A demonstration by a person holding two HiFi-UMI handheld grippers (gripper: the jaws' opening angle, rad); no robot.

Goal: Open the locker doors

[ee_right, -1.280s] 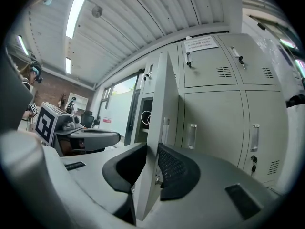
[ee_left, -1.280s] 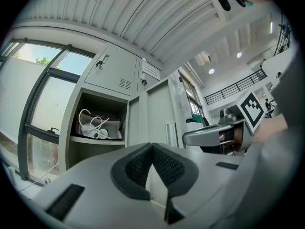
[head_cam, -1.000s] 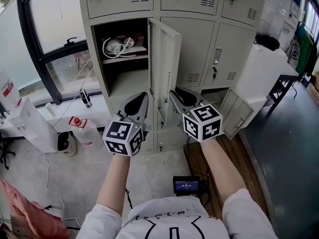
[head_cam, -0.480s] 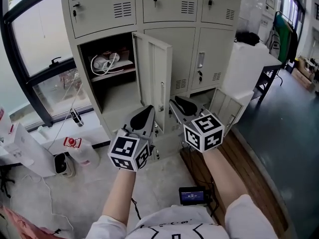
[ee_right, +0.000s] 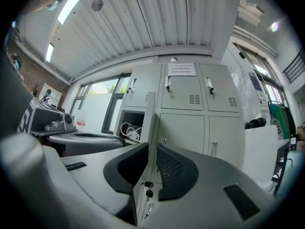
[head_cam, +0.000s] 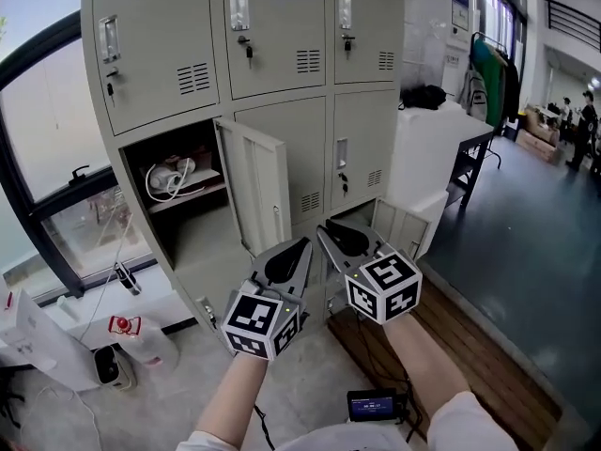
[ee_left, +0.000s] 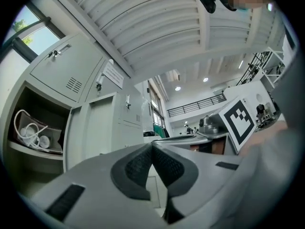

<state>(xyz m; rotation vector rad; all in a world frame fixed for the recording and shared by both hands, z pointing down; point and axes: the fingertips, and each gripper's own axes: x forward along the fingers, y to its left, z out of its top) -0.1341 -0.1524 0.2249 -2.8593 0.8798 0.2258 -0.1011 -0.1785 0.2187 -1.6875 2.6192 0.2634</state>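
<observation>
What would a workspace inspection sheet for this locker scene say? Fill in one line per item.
Surface: pale grey floor, wooden strip at right.
Job's things: beige metal lockers; middle-left door open, lower-right door open, the rest in view shut.
Clutter: white plastic jug, small black screen device.
Grippers: left claw shut, empty; right claw just closing, slightly apart, gripping nothing.
Cables: coiled white cable in open locker.
Surroundings: large window, white table.

Coiled white cable point(head_cam: 169, 178); black bag point(head_cam: 424, 96) atop white table point(head_cam: 437, 153); green garment point(head_cam: 484, 73) beyond; small screen point(head_cam: 374, 405) on the floor point(head_cam: 310, 383)
</observation>
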